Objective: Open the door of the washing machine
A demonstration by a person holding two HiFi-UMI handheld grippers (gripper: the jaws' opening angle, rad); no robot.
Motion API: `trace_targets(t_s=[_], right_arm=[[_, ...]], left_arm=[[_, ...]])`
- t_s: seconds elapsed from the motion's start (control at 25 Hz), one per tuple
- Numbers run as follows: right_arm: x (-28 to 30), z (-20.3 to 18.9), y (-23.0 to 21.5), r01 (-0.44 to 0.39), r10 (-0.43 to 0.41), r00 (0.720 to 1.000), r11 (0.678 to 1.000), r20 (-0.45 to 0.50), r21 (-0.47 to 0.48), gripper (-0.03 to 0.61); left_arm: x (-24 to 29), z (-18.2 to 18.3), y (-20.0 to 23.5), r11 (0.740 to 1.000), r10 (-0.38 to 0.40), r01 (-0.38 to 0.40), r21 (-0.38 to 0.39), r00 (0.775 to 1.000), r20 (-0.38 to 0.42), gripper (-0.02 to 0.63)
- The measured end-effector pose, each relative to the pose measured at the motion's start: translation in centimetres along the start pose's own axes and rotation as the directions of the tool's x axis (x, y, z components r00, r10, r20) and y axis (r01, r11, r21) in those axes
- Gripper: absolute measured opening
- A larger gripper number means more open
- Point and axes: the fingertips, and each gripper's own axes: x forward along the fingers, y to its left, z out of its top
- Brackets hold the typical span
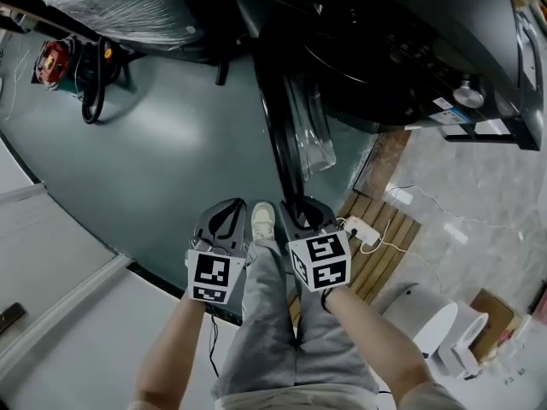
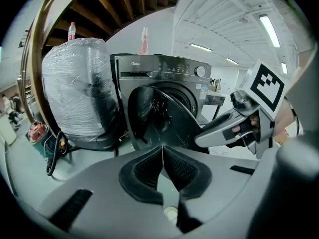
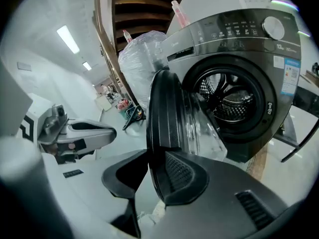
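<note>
Door point(image 3: 167, 113) stands wide open, edge-on out from washing machine point(image 3: 234, 39) front, drum exposed. Right tongs point(image 3: 152, 176) pinching door's outer rim. Left tongs point(image 2: 163, 158) pressed together, empty, facing the washing machine.

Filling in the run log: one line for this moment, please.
door: open, drum visible | right gripper: shut on door edge | left gripper: shut, empty, clear of door
</note>
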Motion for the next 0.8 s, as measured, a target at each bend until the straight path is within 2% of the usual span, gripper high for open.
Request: trace_targets(t_s=[0.2, 0.44, 0.8], right_arm=[[3.9, -0.2, 5.3, 0.004, -0.003, 1.000, 0.998, -0.024, 0.055, 0.130], [7.4, 0.5, 9.8, 0.048, -0.042, 0.998, 0.984, -0.035, 0.174, 0.132], [12.5, 2.7, 15.4, 0.064, -0.060, 0.998, 0.964, -0.023, 0.260, 0.140]], left_arm=[[-2.9, -4.3, 5.8, 0.988, 0.108, -0.109, -0.110, 0.994, -0.015, 0.021], [-6.9, -7.7, 12.2, 0.942, 0.247, -0.248, -0.227, 0.968, -0.034, 0.021], [-11.1, -9.6, 19.1, 0.886, 0.345, -0.329, -0.326, 0.938, -0.009, 0.021]])
